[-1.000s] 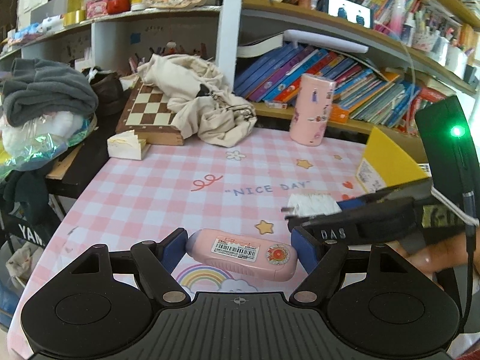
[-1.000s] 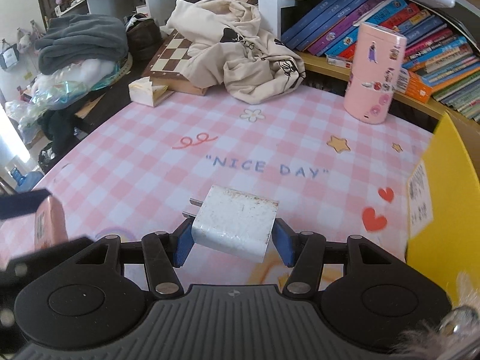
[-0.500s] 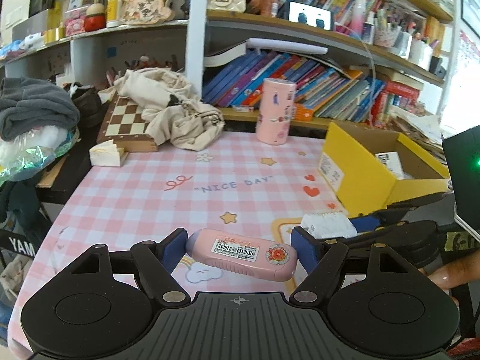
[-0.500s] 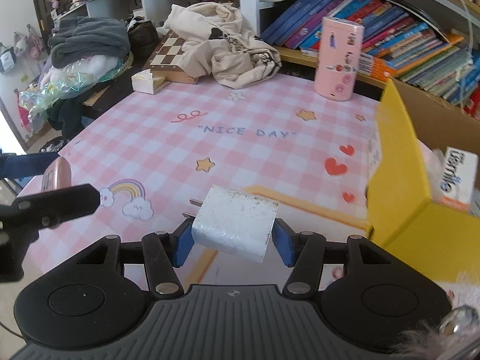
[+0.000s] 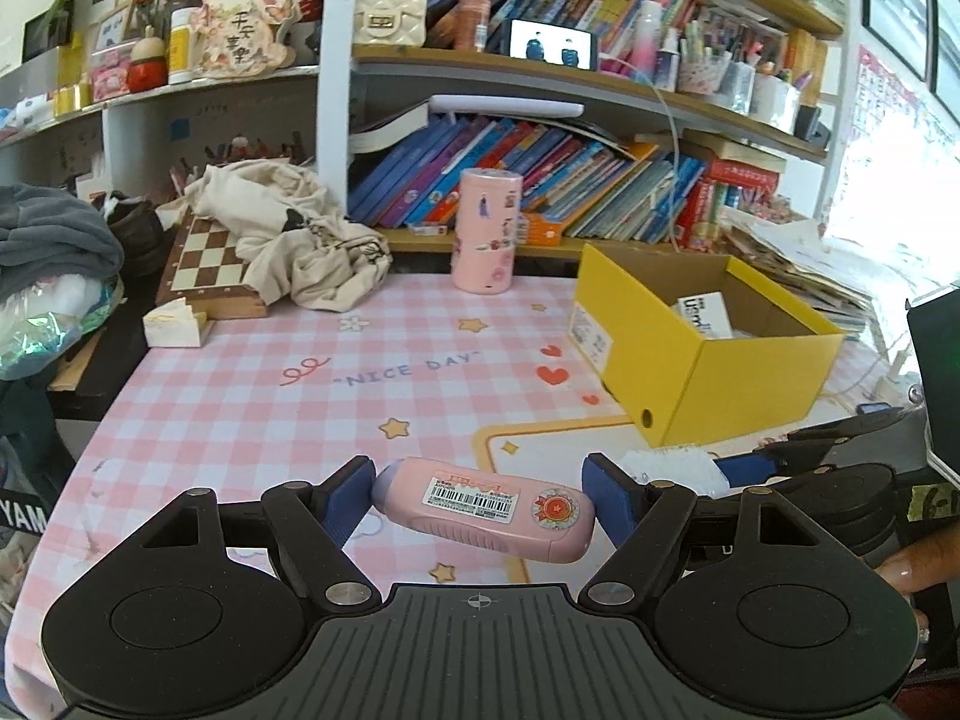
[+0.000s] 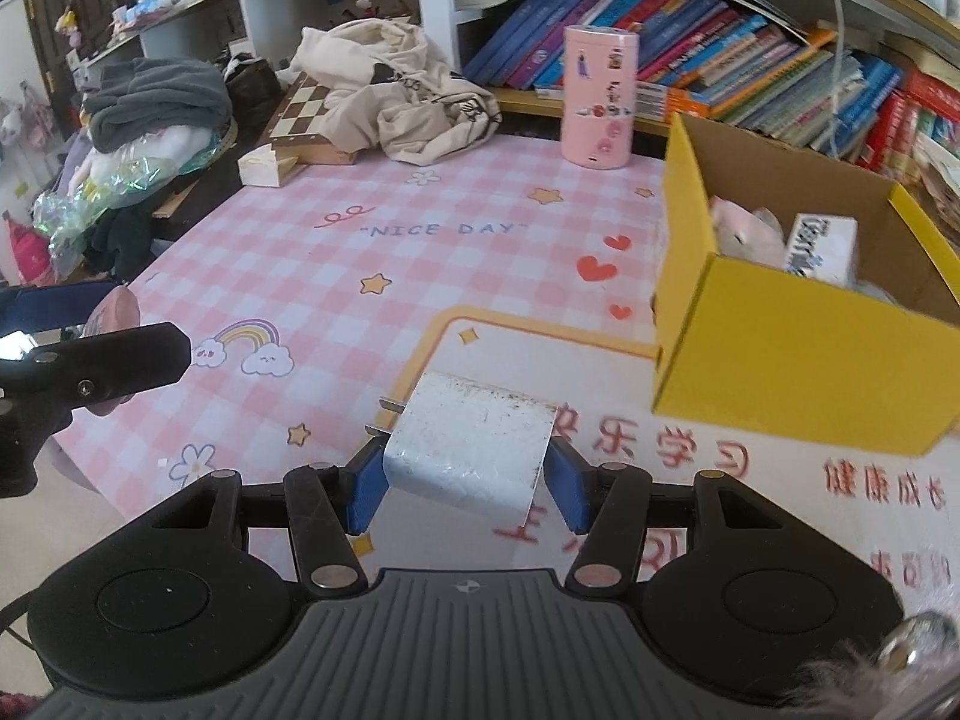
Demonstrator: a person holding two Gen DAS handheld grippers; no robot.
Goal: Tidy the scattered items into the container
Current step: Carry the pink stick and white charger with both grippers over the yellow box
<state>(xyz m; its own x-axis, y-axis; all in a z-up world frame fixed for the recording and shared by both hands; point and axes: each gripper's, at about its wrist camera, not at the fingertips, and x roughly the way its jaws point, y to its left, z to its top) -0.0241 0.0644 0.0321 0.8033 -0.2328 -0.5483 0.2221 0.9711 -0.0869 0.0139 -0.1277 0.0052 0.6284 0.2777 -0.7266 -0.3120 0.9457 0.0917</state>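
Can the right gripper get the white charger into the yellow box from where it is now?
Probably yes. The right gripper is shut on the white charger, held clear above the mat. The yellow box sits just ahead to its right, top open, nothing between. It must clear the near wall; there's room beside the white carton.

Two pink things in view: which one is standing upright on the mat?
The pink canister by the bookshelf stands upright; the pink barcode-labelled case lies sideways in the left gripper.

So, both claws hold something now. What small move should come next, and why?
Probably carry the right claw on over the yellow box before letting go. It is shut on the white charger, which hangs over the mat short of the box's near wall. The left claw with the pink case can follow.
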